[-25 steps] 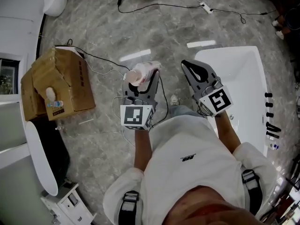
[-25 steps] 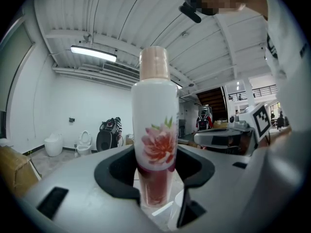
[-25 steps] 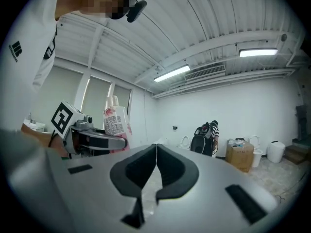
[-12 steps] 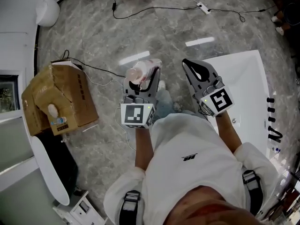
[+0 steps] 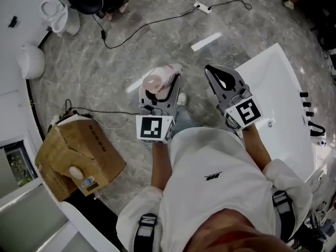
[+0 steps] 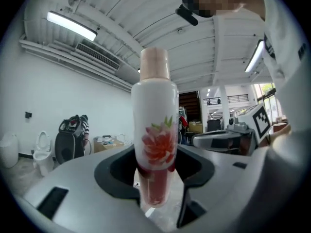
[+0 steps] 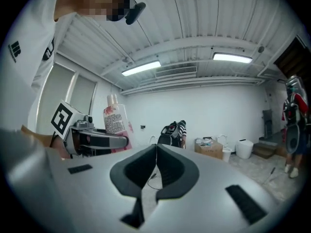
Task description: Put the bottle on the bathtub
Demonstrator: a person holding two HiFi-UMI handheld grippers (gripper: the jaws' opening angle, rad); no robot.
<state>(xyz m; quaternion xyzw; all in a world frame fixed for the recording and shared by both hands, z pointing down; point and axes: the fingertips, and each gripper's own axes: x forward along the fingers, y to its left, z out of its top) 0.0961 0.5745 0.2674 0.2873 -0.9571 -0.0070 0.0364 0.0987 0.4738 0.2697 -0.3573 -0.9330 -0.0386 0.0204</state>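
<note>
A white bottle (image 5: 158,81) with a pink cap and a red flower print stands upright between the jaws of my left gripper (image 5: 161,88), which is shut on its lower part. In the left gripper view the bottle (image 6: 154,130) fills the middle, with the left gripper (image 6: 156,181) clamped on its red base. My right gripper (image 5: 220,78) is held level beside it, shut and empty, over the floor at the near-left edge of the white bathtub (image 5: 281,96). In the right gripper view the right gripper (image 7: 155,166) has its jaws together, and the bottle (image 7: 115,123) shows at the left.
A torn cardboard box (image 5: 79,154) with a small bottle on it lies on the marble floor at the lower left. Black cables and a power strip (image 5: 202,7) run across the floor at the top. Dark tap fittings (image 5: 311,114) sit on the bathtub's right rim. A toilet (image 5: 58,14) stands at the far left.
The whole view has swung: the cardboard box slid down and left, and the bathtub shifted at the right. Both grippers keep their pose, and the bottle stays in the left one.
</note>
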